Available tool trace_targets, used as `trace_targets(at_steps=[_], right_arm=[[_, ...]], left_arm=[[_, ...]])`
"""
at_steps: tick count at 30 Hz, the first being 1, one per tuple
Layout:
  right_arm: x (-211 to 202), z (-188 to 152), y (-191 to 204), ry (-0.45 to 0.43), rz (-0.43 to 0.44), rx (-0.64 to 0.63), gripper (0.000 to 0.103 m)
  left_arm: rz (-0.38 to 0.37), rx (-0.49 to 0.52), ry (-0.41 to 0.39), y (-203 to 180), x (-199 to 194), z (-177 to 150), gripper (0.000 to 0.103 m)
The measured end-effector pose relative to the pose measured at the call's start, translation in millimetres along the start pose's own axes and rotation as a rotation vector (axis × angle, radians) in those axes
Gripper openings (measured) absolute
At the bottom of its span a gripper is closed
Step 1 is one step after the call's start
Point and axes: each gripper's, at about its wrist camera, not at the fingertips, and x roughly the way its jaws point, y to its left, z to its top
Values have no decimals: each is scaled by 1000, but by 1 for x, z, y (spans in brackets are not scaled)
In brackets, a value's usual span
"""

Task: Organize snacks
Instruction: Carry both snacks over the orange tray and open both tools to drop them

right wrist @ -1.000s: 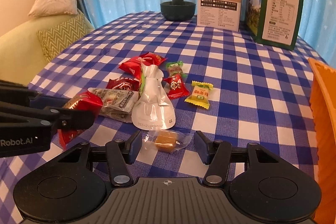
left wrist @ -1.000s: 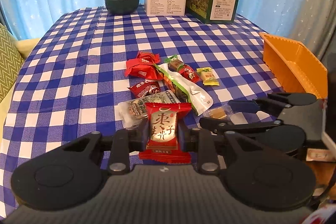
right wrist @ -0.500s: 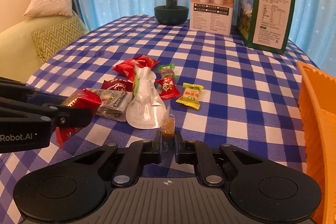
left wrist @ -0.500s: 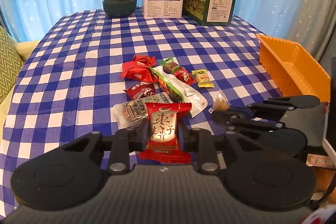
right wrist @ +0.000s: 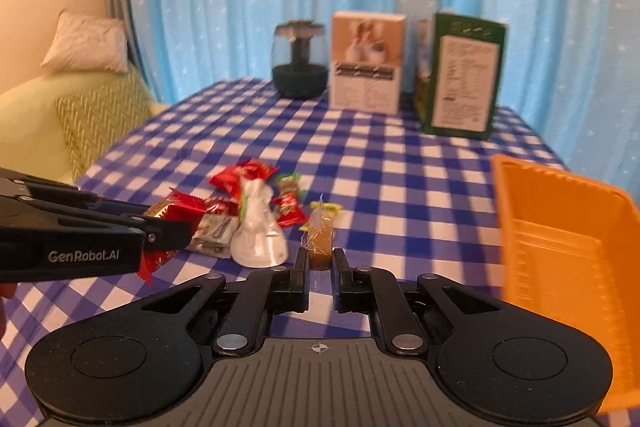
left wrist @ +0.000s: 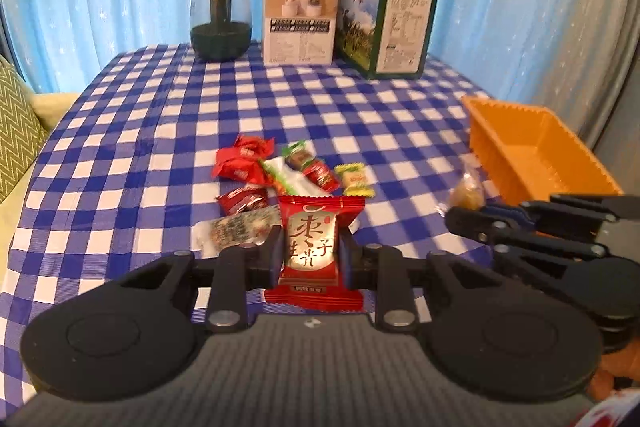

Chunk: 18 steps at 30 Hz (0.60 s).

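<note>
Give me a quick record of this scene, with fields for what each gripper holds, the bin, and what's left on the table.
left gripper: shut on red snack packet
right gripper: shut on clear-wrapped brown candy
orange bin: to the right, nothing visible inside
snack pile: loose on checkered tablecloth
yellow candy: at pile's right edge

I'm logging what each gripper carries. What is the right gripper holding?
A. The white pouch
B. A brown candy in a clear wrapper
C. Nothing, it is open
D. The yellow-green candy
B: the right gripper is shut on the brown candy in a clear wrapper, while the yellow-green candy and the white pouch lie on the checkered table.
</note>
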Motion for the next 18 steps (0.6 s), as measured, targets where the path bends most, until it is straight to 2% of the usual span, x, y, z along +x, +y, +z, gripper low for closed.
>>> trace_targets(at_steps=[9, 18], right_arm=[[-69, -2, -48, -78, -128, 84, 11], [-111, -10, -133, -106, -301, 199, 11]], left_arm=[[-93, 26, -72, -62, -22, 20, 25], [-240, 117, -89, -146, -9, 35, 25]])
